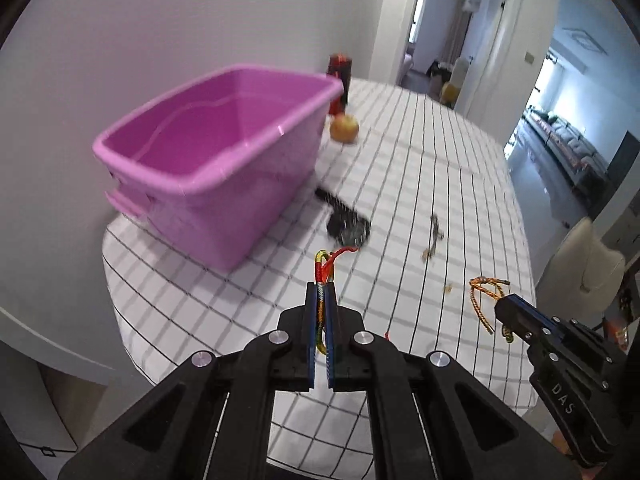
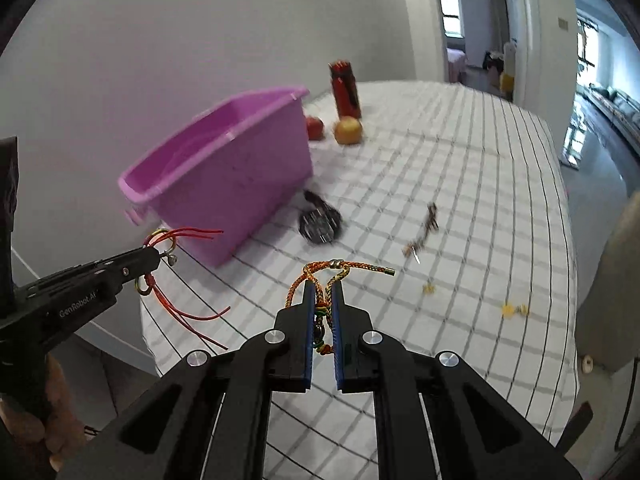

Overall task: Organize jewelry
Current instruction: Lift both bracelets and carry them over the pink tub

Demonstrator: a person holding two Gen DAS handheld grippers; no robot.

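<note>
Left claw: I have it clamped on the red-tasselled bracelet, held above the bench.
Right claw: clamped on the orange braided bracelet.
Bin: the pink bin lies ahead and left of both; my left claw is nearer.
Left on bench: a dark watch and small trinkets.

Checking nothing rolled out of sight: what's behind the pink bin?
Behind the pink bin stand a red canister, a red fruit partly covered by the bin, and an orange fruit. Anything further behind is hidden.
</note>
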